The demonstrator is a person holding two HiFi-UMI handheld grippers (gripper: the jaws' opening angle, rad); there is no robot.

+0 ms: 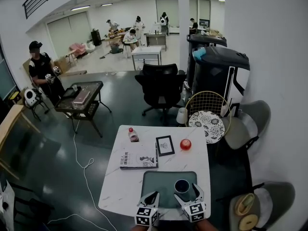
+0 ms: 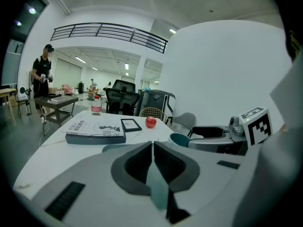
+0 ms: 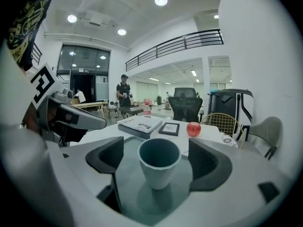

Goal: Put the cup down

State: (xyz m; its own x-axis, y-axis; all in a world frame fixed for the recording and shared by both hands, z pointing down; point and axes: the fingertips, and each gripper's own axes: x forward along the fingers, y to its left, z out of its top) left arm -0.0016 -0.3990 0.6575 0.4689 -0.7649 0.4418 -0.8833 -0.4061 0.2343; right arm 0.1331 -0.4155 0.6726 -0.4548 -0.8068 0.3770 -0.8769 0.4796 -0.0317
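1. The white tabletop (image 1: 115,186) has a green mat (image 1: 156,182) lying near your edge of it.
2. Your right tongs (image 1: 186,191) are wide apart over that mat. One jaw sits on each side of the cup (image 3: 158,163), and there is a gap on both sides.
3. Your left tongs (image 2: 152,148) are pressed together with nothing between them. They sit just to the left of the right tongs, and the cup is off to their right.
4. The cup stands straight up on the mat, mouth up, in the middle between the right jaws. It looks set down already. I think your next move is straight back toward you, so neither jaw bumps it.
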